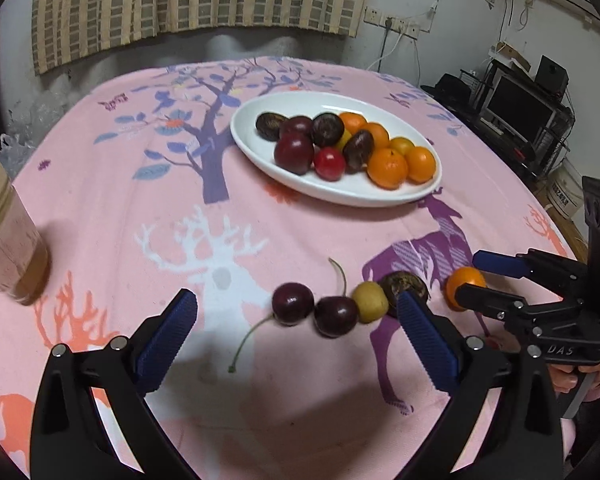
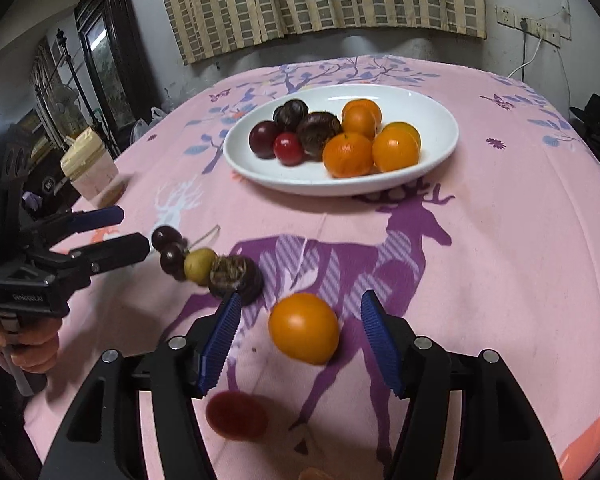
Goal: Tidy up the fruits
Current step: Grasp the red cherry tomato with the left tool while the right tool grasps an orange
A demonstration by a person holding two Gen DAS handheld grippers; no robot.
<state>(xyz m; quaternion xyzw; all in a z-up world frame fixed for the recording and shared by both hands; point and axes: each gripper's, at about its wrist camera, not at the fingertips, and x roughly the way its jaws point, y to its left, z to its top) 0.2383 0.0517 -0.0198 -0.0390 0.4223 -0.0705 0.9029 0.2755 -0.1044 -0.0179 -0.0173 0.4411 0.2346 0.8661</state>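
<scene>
Your left gripper [image 1: 296, 320] is wide open over two cherries [image 1: 314, 308] on the cloth [image 1: 100, 208], gripping nothing. Your right gripper [image 2: 300, 332] is half open around an orange [image 2: 303, 328], pads not touching it. The plate [image 2: 428, 160] beyond holds the other fruit.

Left claw [image 1: 296, 336] and right claw [image 2: 300, 344] agape

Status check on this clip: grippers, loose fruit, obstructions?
Left gripper open over two dark cherries. Right gripper open around loose orange fruit, pads not touching. White oval plate already loaded. Nothing blocking.
</scene>
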